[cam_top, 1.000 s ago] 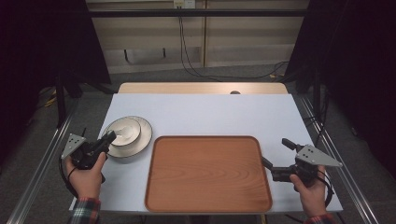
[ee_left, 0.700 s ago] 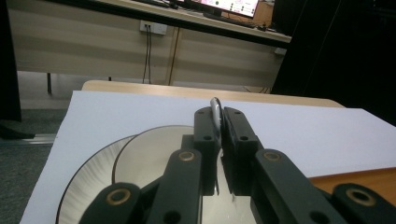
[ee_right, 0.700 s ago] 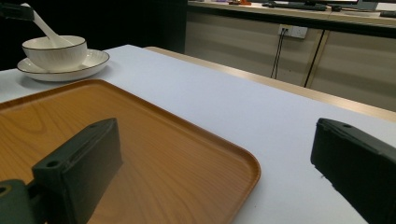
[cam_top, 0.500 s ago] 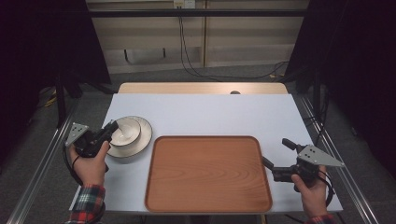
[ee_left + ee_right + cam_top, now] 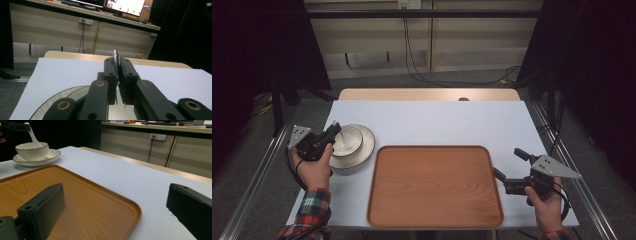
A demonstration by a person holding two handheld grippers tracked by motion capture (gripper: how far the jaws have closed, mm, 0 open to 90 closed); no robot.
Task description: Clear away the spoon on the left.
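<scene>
Since a second ago the left claw (image 5: 333,131) has advanced over the bowl (image 5: 347,140) and is clenched on the spoon (image 5: 33,137) handle, likely to lift it out, while the right claw (image 5: 507,167) waits released beside the tray (image 5: 434,186).

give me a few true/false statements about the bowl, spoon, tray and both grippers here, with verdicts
1. The wooden tray is empty. True.
2. The bowl sits on the tray. False: it sits on a plate on the white table, left of the tray.
3. The left gripper is shut on a spoon. True.
4. The right gripper holds the plate. False: its jaws are open and empty near the tray's right edge.
5. The spoon lies flat on the table. False: its lower end is in the bowl.
</scene>
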